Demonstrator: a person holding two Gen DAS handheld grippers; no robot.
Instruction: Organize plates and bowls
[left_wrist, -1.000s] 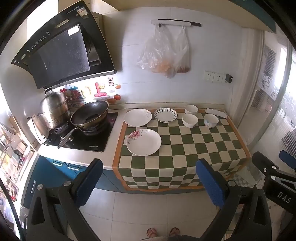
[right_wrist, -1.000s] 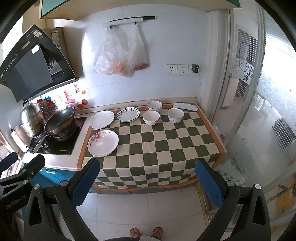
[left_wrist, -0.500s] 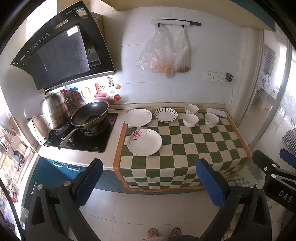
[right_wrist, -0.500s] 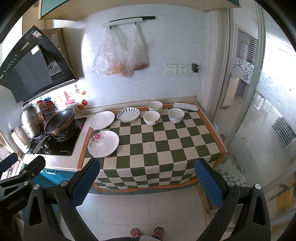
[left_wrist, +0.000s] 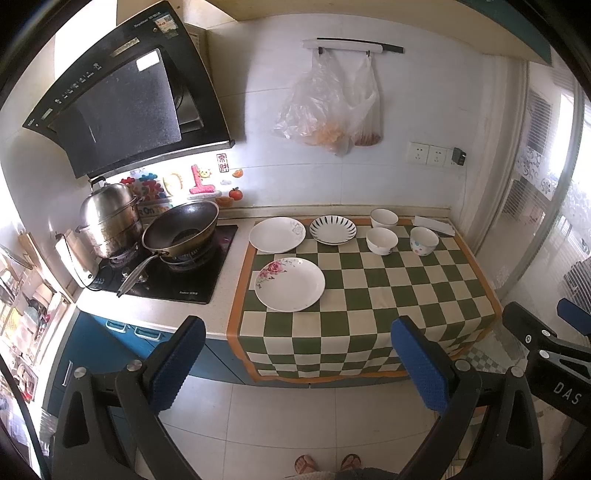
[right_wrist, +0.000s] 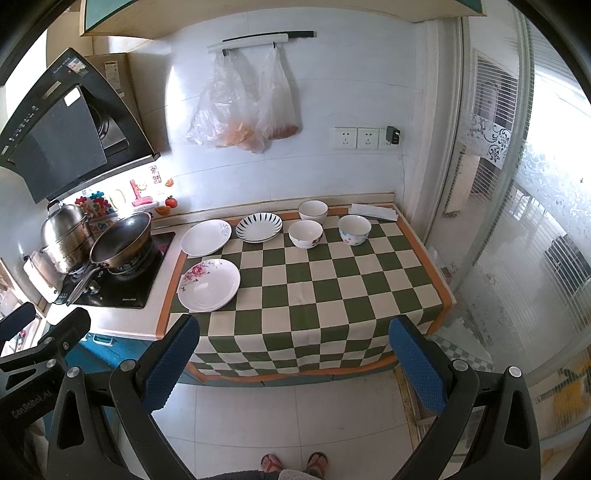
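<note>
On the green checked cloth (left_wrist: 388, 288) lie a rose-patterned plate (left_wrist: 290, 284) (right_wrist: 209, 284), a plain white plate (left_wrist: 277, 234) (right_wrist: 206, 237) and a black-striped plate (left_wrist: 333, 229) (right_wrist: 259, 228). Three bowls stand at the back right: one by the wall (left_wrist: 384, 218) (right_wrist: 313, 211), one in front of it (left_wrist: 382, 240) (right_wrist: 305, 233), and a dotted one (left_wrist: 424, 240) (right_wrist: 354, 229). My left gripper (left_wrist: 297, 363) and right gripper (right_wrist: 291, 363) are both open and empty, held over the floor well short of the counter.
A black wok (left_wrist: 181, 230) and a steel steamer pot (left_wrist: 110, 218) sit on the hob at left under a range hood (left_wrist: 122, 96). Plastic bags (left_wrist: 332, 107) hang on the wall. A folded cloth (left_wrist: 434, 223) lies at the back right corner. A glass door (right_wrist: 517, 221) stands at right.
Both grippers have drifted slightly; the counter sits a touch lower in both views. Nothing on the counter has moved.
</note>
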